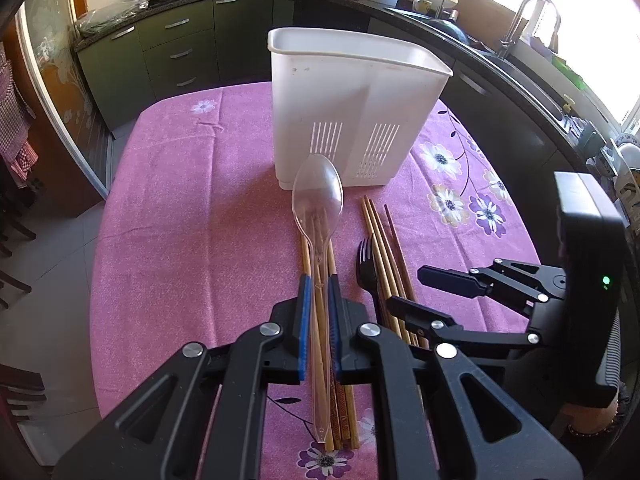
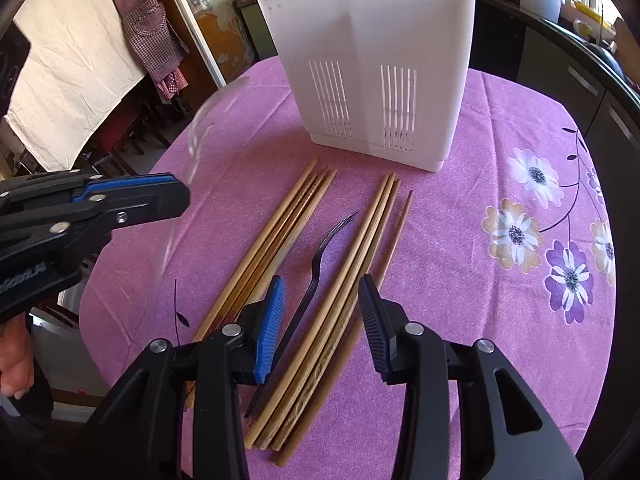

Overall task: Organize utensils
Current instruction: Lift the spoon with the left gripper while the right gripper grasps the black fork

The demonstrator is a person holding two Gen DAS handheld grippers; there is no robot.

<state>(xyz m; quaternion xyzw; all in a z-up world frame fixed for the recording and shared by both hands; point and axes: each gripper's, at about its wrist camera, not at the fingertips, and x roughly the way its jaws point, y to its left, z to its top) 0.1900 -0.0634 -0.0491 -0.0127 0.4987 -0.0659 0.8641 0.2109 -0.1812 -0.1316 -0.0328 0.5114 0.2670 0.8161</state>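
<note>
My left gripper (image 1: 319,284) is shut on the handle of a clear plastic spoon (image 1: 318,200), held above the table with its bowl pointing at the white two-compartment utensil holder (image 1: 352,92). In the right wrist view the left gripper (image 2: 176,192) and the faint spoon (image 2: 200,132) show at the left. My right gripper (image 2: 323,284) stands open low over the table. The black fork (image 2: 320,252) handle and part of the right chopstick bundle (image 2: 368,240) lie between its pads (image 2: 272,320), which touch neither. A second chopstick bundle (image 2: 280,232) lies to the left.
The table wears a pink floral cloth (image 1: 192,200), and the holder (image 2: 368,40) stands at its far side. A dark kitchen counter with a sink tap (image 1: 532,20) curves behind and to the right. Chairs and a hanging apron (image 2: 148,20) are on the left. A person's hand (image 2: 14,360) holds the left gripper.
</note>
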